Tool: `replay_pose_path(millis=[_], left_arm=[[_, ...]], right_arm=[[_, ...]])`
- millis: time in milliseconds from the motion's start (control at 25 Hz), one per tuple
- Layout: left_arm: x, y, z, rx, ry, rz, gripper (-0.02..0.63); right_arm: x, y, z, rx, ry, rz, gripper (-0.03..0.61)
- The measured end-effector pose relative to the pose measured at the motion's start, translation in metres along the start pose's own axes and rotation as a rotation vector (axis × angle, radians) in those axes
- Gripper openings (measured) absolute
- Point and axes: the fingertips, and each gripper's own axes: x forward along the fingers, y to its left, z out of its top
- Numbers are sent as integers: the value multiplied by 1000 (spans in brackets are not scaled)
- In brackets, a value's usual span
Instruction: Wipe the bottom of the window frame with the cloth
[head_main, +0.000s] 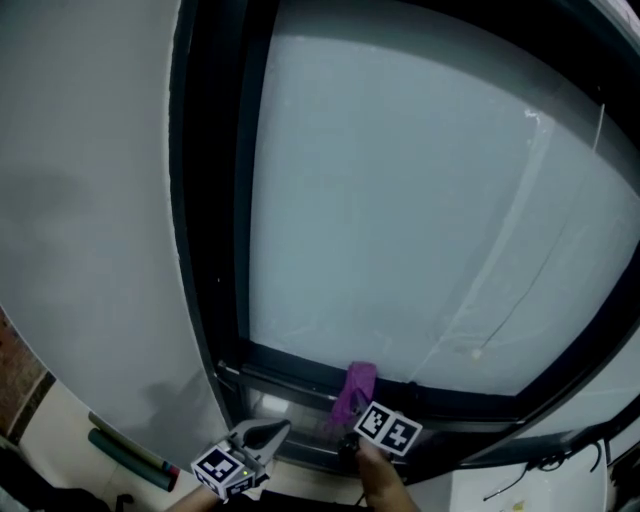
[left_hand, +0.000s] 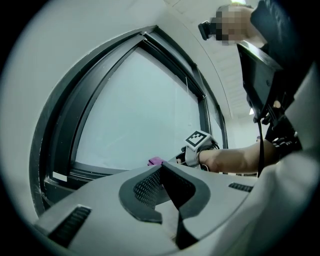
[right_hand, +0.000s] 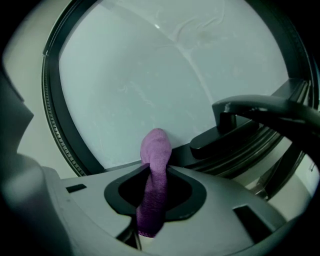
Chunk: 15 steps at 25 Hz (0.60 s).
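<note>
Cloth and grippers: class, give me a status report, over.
Right gripper shut on cloth. Left gripper shut, empty. Cloth tip at bottom window frame. Handle close on its right.

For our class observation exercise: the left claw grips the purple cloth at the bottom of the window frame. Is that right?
No. The right claw grips the purple cloth at the bottom of the window frame, as the right gripper view shows.

Purple cloth; black window frame; pale grey glass.

Cloth on window frame; left gripper leftward
</note>
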Motion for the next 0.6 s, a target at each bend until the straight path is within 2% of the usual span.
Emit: replay_pose_path(millis=[600], left_arm=[[16,-4,-9,-12,15,-103,5]], right_arm=[[-28,-31,9,93,-122,-52,86]])
